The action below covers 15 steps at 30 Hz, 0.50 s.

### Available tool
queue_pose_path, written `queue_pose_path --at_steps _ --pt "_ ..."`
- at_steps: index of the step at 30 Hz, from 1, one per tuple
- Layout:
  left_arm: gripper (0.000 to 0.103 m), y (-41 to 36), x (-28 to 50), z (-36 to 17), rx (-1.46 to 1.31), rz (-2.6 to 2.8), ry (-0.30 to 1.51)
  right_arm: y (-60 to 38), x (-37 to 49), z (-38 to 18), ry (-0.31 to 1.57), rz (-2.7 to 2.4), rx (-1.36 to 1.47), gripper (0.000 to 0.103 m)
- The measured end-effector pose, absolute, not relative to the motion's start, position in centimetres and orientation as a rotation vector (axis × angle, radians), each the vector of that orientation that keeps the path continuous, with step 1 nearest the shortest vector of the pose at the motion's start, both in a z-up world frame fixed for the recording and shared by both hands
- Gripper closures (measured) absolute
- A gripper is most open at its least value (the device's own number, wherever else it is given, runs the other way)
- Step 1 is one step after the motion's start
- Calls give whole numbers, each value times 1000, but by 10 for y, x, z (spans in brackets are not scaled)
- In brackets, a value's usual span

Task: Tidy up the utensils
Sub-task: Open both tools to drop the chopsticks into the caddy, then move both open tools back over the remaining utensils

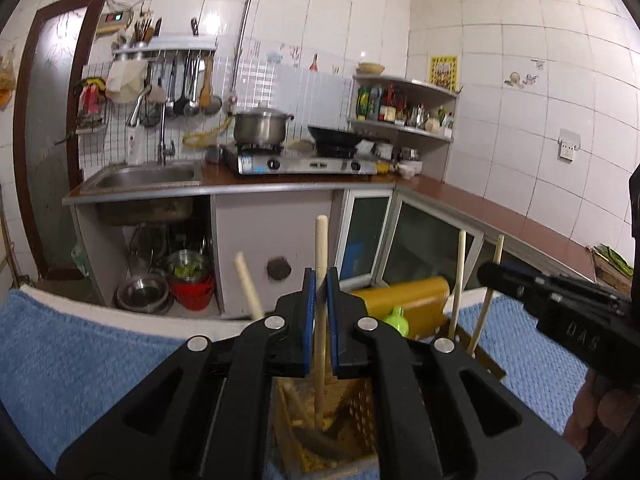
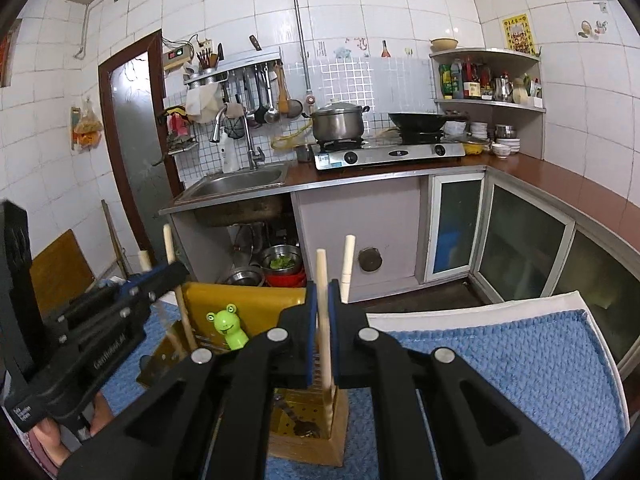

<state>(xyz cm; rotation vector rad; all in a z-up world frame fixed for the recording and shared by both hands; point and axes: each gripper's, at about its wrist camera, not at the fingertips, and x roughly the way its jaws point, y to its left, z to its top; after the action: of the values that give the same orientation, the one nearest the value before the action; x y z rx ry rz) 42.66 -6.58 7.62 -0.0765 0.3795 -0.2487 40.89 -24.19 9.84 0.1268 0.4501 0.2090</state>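
Observation:
My left gripper [image 1: 321, 288] is shut on the pale wooden handle of a utensil [image 1: 320, 248] that stands upright in a wooden utensil holder [image 1: 360, 412] below the fingers. My right gripper [image 2: 322, 300] is shut on a thin wooden chopstick [image 2: 321, 268] standing in another compartment of the same holder [image 2: 328, 436]. More wooden sticks [image 1: 460, 280] stand in the holder beside it. Each gripper shows in the other's view: the right [image 1: 560, 304], the left [image 2: 100, 320]. What lies at the bottom of the holder is dark and unclear.
The holder stands on a blue knitted cloth [image 2: 500, 372] over a white board. A green frog figure [image 2: 228, 324] and a yellow board [image 2: 240, 300] sit just behind. Beyond is a kitchen counter with sink [image 2: 240, 180], stove [image 2: 388, 152], pot and wok.

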Motion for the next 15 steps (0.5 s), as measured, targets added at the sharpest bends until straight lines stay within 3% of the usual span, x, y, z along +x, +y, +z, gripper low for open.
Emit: queue_pose_path --at_steps 2,3,4,5,6,10,12,15 --pt "96 -64 422 75 -80 -252 401 -244 407 99 451 214 129 95" --pt "87 -61 419 76 -83 -252 412 -245 405 100 453 212 131 94" --pt "80 -60 415 77 -84 -250 418 -247 402 101 456 210 138 85" --pt "68 -57 410 79 -87 -248 418 -249 400 102 456 205 145 75" --pt "62 -54 402 81 -89 -240 414 -251 396 104 455 197 149 57" --pt "44 -42 377 87 -88 -227 421 -257 376 108 455 152 131 54" --pt "24 -35 362 88 -86 -222 432 -262 364 106 468 122 126 52" --pt "14 -23 336 87 -79 -202 411 -263 344 100 480 84 96 44"
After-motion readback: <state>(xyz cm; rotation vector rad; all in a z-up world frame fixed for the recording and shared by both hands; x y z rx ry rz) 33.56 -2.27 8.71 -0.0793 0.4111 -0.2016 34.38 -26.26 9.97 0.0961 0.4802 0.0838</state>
